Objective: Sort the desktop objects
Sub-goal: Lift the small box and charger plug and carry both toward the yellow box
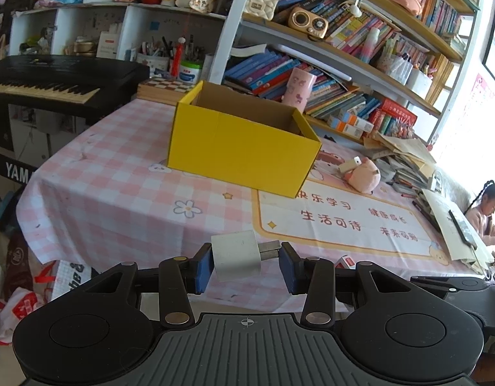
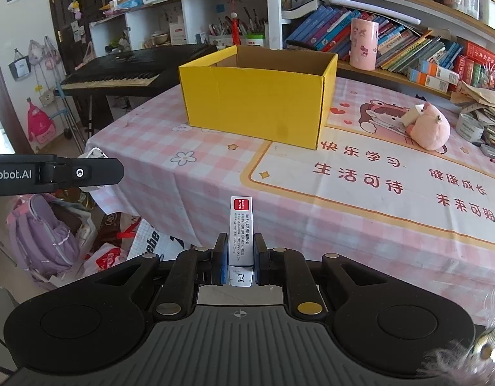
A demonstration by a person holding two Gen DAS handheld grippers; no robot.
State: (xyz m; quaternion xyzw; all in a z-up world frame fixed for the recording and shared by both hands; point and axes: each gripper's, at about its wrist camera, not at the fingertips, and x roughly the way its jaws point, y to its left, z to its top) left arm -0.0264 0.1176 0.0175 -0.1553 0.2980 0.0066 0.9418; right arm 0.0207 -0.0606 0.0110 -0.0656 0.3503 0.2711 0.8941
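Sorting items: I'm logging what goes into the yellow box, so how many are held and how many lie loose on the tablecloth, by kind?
White charger plug, held: 1
Small white staples box, held: 1
Pink plush toy, on tablecloth: 1
Small cream block, against the toy: 1
Total: 4

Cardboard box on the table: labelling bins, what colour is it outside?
Yellow box, plain brown inside; right wrist view shows it best.

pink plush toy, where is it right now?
In both wrist views, the pink plush toy lies on the table right of the yellow box, beside the paper stack.
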